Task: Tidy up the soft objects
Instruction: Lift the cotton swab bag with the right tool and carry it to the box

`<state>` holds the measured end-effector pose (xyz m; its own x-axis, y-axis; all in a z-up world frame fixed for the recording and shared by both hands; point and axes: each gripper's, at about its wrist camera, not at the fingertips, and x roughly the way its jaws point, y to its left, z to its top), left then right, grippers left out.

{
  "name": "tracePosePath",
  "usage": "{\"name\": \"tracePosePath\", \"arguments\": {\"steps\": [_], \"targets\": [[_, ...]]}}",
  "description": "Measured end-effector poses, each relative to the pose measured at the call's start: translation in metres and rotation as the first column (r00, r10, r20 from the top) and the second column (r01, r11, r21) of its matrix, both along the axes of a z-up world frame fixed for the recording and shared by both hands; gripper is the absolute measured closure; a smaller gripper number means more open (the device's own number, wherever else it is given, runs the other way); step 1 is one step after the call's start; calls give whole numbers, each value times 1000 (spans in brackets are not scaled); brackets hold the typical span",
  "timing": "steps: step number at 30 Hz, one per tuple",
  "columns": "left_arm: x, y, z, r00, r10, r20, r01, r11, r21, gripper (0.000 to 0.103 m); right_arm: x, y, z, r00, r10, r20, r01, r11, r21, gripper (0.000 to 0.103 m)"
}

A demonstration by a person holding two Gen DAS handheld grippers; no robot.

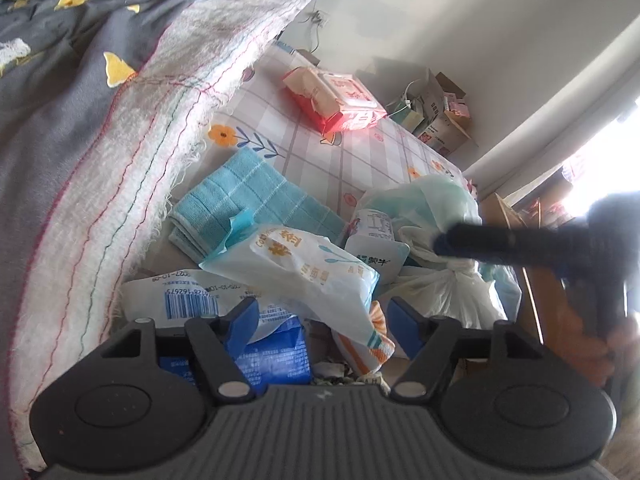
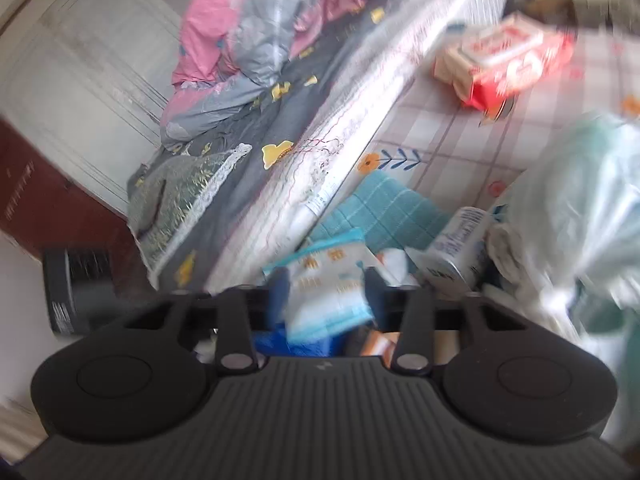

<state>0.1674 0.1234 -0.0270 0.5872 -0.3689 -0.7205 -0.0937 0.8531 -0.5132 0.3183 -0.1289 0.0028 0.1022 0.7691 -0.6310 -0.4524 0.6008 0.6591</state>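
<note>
Between the blue pads of the left gripper (image 1: pixel 326 322), whose jaws stand wide apart, lies the lower corner of a white cotton-pad pack (image 1: pixel 304 268), and neither pad presses on it. Under that pack sit a blue packet (image 1: pixel 276 354) and a white wrapper with a barcode (image 1: pixel 176 296). Just beyond, on the far left, a folded teal towel (image 1: pixel 248 204) lies against the hanging edge of a white fringed cloth (image 1: pixel 160 128) that drapes from the grey bedspread (image 1: pixel 60 60). To the right, a small milk carton (image 1: pixel 374 248) leans beside a knotted white plastic bag (image 1: pixel 440 284), over which a dark arm of the other tool reaches. Farther off on the checked floral sheet (image 1: pixel 320 144) rests a red tissue pack (image 1: pixel 336 100).

In the blurred right wrist view, the right gripper (image 2: pixel 326 288) also has its jaws parted, with the same pack (image 2: pixel 328 284) showing between them; contact cannot be made out.
</note>
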Motion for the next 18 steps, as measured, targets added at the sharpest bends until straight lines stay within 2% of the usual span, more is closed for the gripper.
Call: {"name": "tracePosePath", "arguments": {"steps": [6,9,11,13,16,18], "targets": [[20,-9,-6,999,-22,-34,21,1000,-3,24,43,53,-52,984,18,-175,-41,991,-124,51],[30,-13,-13,998,-22,-63,23,1000,21,24,45,70,-55,990,54,-130,-75,984,-165,51],[34,-13,-18,996,-16,-83,18,1000,24,26,46,74,-57,986,51,-158,-78,983,-166,50],[37,-14,-22,996,-15,-86,17,1000,21,28,45,78,-58,989,54,-141,-84,972,-218,51],[38,-15,-25,996,-4,-89,7,999,37,33,43,82,-60,988,80,-132,-110,965,-237,52],[39,-15,-27,996,11,-89,-6,998,57,42,41,86,-60,988,91,-122,-119,961,-251,52]]}}
